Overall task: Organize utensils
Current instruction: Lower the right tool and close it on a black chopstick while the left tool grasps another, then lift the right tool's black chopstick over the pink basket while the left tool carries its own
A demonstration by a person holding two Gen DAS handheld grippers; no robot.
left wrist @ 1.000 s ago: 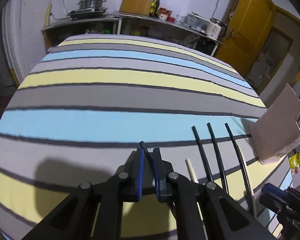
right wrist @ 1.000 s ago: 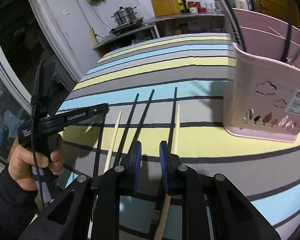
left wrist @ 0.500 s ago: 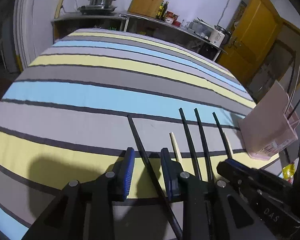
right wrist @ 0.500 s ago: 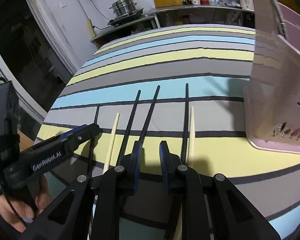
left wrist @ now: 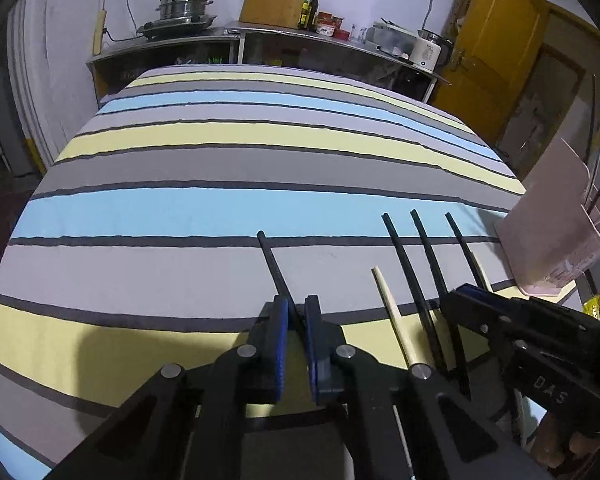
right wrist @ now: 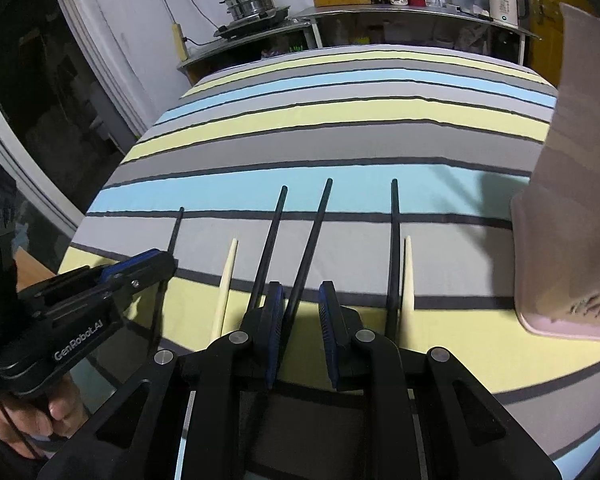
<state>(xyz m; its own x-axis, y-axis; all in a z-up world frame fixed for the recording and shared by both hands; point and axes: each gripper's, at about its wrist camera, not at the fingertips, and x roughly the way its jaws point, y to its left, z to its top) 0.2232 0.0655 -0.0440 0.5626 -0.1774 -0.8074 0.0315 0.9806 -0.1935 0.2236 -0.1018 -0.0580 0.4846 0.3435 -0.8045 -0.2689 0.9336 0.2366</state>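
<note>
Several chopsticks lie side by side on the striped tablecloth [left wrist: 220, 168]. My left gripper [left wrist: 296, 308] points down at the leftmost black chopstick [left wrist: 270, 260]; its jaws are closing, and the blue pads pinch the stick. The right wrist view shows the same left gripper [right wrist: 156, 260] on that stick [right wrist: 176, 228]. My right gripper [right wrist: 300, 300] stands open low over the row, with another black chopstick [right wrist: 316, 224] lying between its pads, untouched. Two more black chopsticks [right wrist: 274, 224] [right wrist: 394, 232] and two cream ones [right wrist: 228, 268] [right wrist: 408, 272] flank it. A pink utensil holder [right wrist: 572, 240] stands at the right.
The pink holder [left wrist: 552, 240] has a few sticks upright in it. A steel counter [left wrist: 300, 40] with a steamer pot [left wrist: 184, 4], cutting board, bottles and kettle runs behind the table. A yellow door [left wrist: 500, 48] is at the back right. A hand [right wrist: 40, 420] grips the left tool.
The left jaws opened around the leftmost black chopstick, then closed on it. The right gripper moved left and lower over the row, so the pink holder slid toward the right edge.
</note>
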